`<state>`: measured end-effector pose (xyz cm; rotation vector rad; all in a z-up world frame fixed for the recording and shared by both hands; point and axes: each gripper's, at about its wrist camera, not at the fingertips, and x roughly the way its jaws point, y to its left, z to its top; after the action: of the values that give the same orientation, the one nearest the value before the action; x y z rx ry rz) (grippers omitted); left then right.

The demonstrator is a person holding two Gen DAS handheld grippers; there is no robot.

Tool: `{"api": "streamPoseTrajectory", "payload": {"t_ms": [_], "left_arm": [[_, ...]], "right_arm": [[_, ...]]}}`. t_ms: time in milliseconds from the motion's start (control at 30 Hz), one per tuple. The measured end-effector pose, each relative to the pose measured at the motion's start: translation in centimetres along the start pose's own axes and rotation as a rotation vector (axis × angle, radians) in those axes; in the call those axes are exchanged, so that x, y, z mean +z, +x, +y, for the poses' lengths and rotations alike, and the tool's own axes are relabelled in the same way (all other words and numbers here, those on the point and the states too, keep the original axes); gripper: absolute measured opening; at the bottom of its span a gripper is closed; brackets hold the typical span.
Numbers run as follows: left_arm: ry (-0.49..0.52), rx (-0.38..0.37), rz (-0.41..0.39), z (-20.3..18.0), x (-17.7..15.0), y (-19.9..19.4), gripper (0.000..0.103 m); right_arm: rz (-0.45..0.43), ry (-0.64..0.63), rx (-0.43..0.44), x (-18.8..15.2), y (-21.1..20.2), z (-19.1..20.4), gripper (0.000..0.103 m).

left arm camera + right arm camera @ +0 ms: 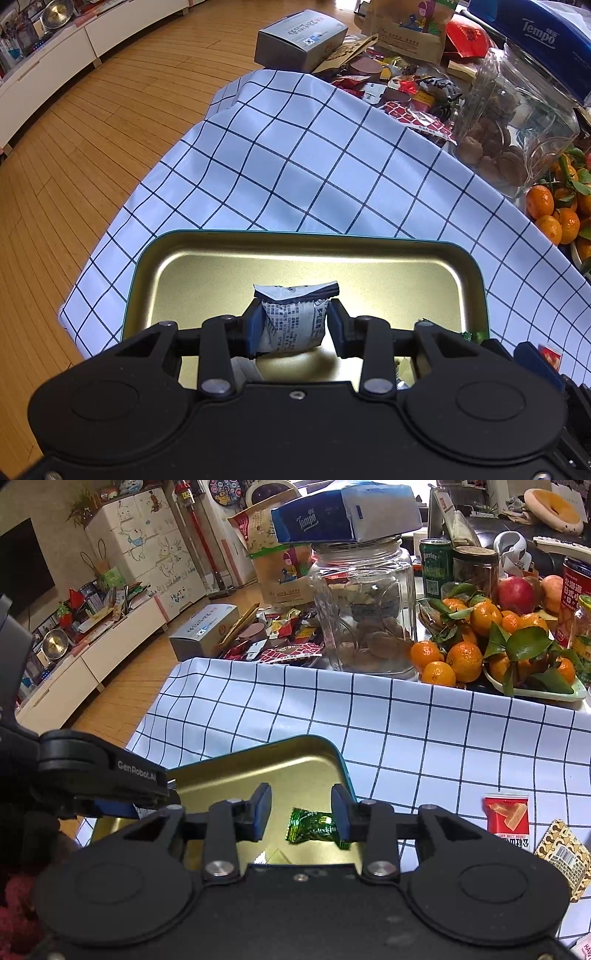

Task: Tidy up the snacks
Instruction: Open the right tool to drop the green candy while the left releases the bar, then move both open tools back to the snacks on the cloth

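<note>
Left hand-held gripper (291,326) hangs over the gold tin (476,280) w/ a white printed snack packet (291,325) between its pads: left pad presses on it, right pad looks a hair off, so grip reads as loose or just letting go; jaws roughly half apart. Packet stands upright, crimped end up, above the tin floor.

Right hand-held gripper (301,818) is part open, empty. Green candy (314,825) lies in the tin (343,771) just below and between the pads, nearer the right pad, long axis running across the jaws, so it looks dropped off.

Next targets per my read: red packet (506,821) and brown patterned packet (563,853) on the checked cloth (406,738) covering the worktop, both to the right of the tin, so the right gripper is nearer; red one lies w/ long axis pointing away
</note>
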<state>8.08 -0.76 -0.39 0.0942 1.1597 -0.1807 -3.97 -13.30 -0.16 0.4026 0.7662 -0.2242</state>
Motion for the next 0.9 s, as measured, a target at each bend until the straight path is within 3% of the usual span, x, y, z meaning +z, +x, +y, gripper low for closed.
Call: {"api": "streamPoseTrajectory", "payload": {"t_ms": [100,300,533,700,800,900], "left_arm": [[0.002,-0.014,-0.009,-0.1,0.0,-0.2,0.045],[0.028,-0.024,-0.048,-1.0,-0.1,-1.1,0.045],[0.094,-0.054,-0.115,-3.6,-0.9,-2.3,0.045],[0.132,-0.108,-0.157,-5.7,-1.6,-3.3,0.046],[0.149,-0.133,-0.179,-7.1,-2.1,-3.7,0.046],[0.152,-0.142,-0.222,-8.3,-2.8,-4.2,0.046]], "right_arm": [[0.001,-0.015,-0.016,0.1,0.0,0.0,0.054],[0.003,-0.024,-0.064,0.1,-0.4,-0.4,0.064],[-0.015,-0.033,-0.120,0.0,-1.4,-1.6,0.068],[-0.082,-0.028,-0.181,0.1,-3.0,-3.3,0.069],[-0.125,0.005,-0.223,0.0,-4.1,-4.8,0.080],[-0.163,0.072,-0.252,0.0,-5.2,-7.1,0.081]]}}
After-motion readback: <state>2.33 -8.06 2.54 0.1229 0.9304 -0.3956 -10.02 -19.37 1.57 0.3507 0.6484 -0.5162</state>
